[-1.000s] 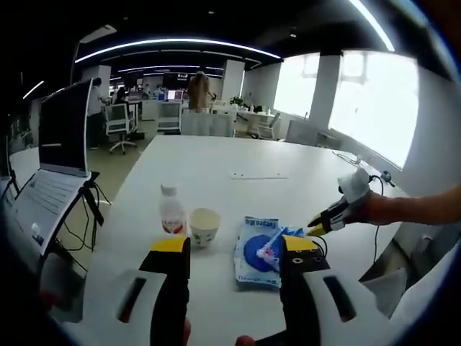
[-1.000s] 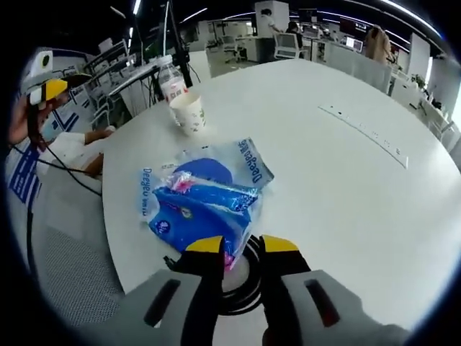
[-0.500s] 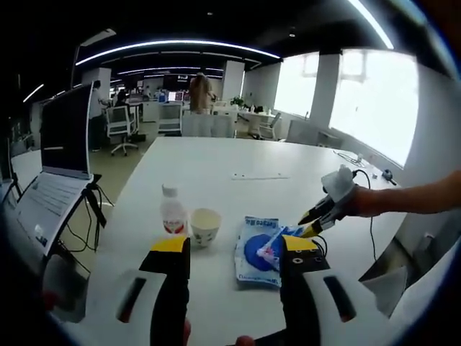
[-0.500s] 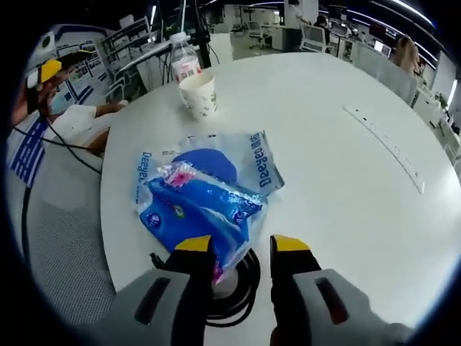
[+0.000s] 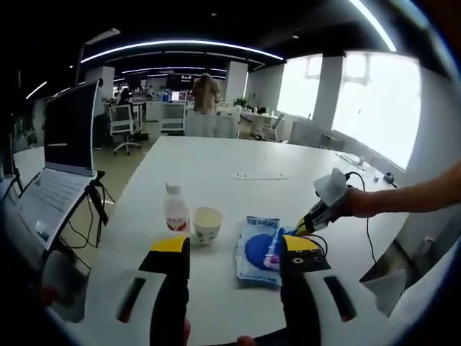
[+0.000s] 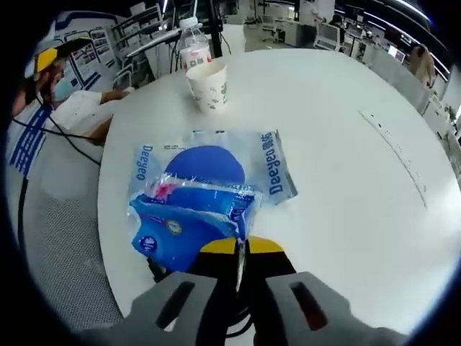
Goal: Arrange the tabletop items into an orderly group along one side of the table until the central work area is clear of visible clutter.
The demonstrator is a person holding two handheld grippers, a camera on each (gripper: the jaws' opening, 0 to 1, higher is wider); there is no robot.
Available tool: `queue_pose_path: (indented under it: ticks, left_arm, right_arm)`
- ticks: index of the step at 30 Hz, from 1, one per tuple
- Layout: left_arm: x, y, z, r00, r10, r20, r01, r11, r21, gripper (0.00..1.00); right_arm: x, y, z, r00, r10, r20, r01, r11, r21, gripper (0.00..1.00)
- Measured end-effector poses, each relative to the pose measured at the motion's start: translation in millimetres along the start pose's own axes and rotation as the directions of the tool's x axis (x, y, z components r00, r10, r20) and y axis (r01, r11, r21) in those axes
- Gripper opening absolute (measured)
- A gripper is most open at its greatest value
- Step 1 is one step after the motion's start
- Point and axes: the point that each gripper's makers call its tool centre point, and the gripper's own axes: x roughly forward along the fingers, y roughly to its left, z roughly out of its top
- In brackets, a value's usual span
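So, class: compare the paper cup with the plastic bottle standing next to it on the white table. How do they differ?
The paper cup is open-topped; the plastic bottle is closed with a white cap. The cup is cream with a faint printed pattern, while the bottle is clear with a red and white label. The cup is shorter and flares towards its rim; the bottle is taller and narrows at the neck. Both stand upright, side by side near the table's edge.

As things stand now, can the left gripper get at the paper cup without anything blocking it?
Probably yes. The left gripper is open, and the paper cup stands just ahead of it on bare table. The bottle stands close beside the cup, so approach from the packet's side.
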Motion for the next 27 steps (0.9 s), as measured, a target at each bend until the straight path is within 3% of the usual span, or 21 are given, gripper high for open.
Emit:
queue_pose_path:
  ticks: [5,9,15,22,27]
  left_arm:
    - [0,-0.7,-0.5,1.0,-0.001,0.0,0.001,1.0,-0.002,0.49]
    - [2,-2.3,-1.1,1.0,-0.006,-0.002,0.006,1.0,0.001,0.49]
    - [4,-4.1,0.7,1.0,-0.013,-0.004,0.013,1.0,0.006,0.5]
    - [6,-6.7,1.2,1.0,-0.019,-0.007,0.019,1.0,0.007,0.49]
    - [9,-11.6,2.6,1.0,-0.024,-0.016,0.025,0.999,0.03,0.5]
  right_arm:
    - [-5,-13,-2.0,0.999,-0.034,0.034,0.03,0.995,0.098,0.0]
    - [-13,-34,-4.6,0.995,-0.08,0.067,0.064,0.974,0.219,0.0]
    - [-32,-65,-8.4,0.979,-0.184,0.092,0.151,0.947,0.284,0.0]
    - [-55,-104,-28.2,0.952,-0.291,0.099,0.221,0.871,0.438,0.0]
    - [-69,-129,-43.5,0.926,-0.363,0.101,0.245,0.785,0.568,0.0]
